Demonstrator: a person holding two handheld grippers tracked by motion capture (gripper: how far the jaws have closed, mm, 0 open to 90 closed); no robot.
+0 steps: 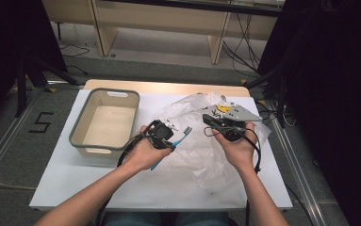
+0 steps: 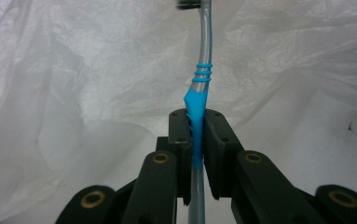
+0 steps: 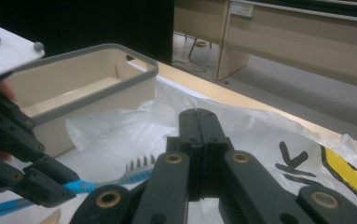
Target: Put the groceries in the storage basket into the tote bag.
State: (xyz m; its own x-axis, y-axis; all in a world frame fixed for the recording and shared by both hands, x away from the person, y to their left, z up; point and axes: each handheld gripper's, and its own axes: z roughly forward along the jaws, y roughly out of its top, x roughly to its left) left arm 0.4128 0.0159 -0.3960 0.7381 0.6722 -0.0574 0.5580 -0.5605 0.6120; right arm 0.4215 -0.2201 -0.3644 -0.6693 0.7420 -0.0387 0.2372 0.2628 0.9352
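A blue and clear toothbrush (image 2: 199, 88) stands up between the jaws of my left gripper (image 2: 196, 114), which is shut on its blue handle. Its bristle head (image 2: 188, 4) is at the top edge. From above, the left gripper (image 1: 171, 142) holds the toothbrush (image 1: 182, 135) over a crumpled clear plastic bag (image 1: 201, 150) at the table's middle. My right gripper (image 1: 207, 118) hovers above the bag to the right, jaws pressed together with nothing visible between them. The right gripper view shows its shut jaws (image 3: 198, 114), the toothbrush bristles (image 3: 139, 164) and the left gripper (image 3: 22, 163) at the left.
A beige basket with a grey rim (image 1: 81, 118) sits at the table's left, empty (image 3: 92, 52). The bag carries a yellow and black print (image 3: 348, 177). The white table top (image 1: 168, 193) is ringed by floor, desks stand behind, and dark curtains flank both sides.
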